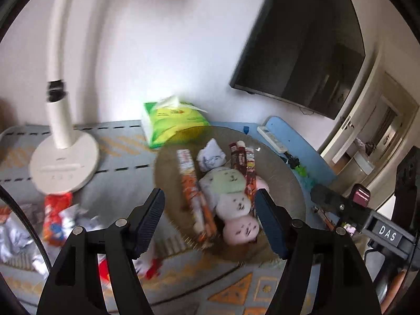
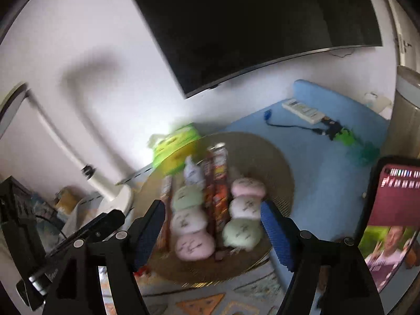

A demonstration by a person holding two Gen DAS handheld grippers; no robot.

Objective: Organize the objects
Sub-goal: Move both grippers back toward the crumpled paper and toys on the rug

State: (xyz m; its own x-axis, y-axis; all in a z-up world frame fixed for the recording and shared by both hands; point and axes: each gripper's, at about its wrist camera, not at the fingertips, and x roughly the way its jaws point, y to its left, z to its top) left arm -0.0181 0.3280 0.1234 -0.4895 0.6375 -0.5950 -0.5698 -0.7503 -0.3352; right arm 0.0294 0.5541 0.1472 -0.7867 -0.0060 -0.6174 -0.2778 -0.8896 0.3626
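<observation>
A round woven mat [image 1: 283, 183] [image 2: 262, 152] lies on the table. On it are round plush buns in green, white and pink [image 1: 231, 202] [image 2: 190, 220], long orange and brown snack boxes [image 1: 194, 197] [image 2: 219, 183] and a small white packet [image 1: 211, 155]. My left gripper [image 1: 210, 218] is open and empty above the mat's near side. My right gripper [image 2: 212, 225] is open and empty above the buns; its body shows in the left wrist view [image 1: 367, 218].
A white desk lamp [image 1: 63, 157] stands at the left. A green tissue pack [image 1: 173, 123] lies behind the mat. Crumpled wrappers and a red snack bag [image 1: 55, 218] lie at the left. A remote [image 2: 302, 110] lies on a blue pad [image 2: 328, 157]. A phone [image 2: 388, 210] is at the right.
</observation>
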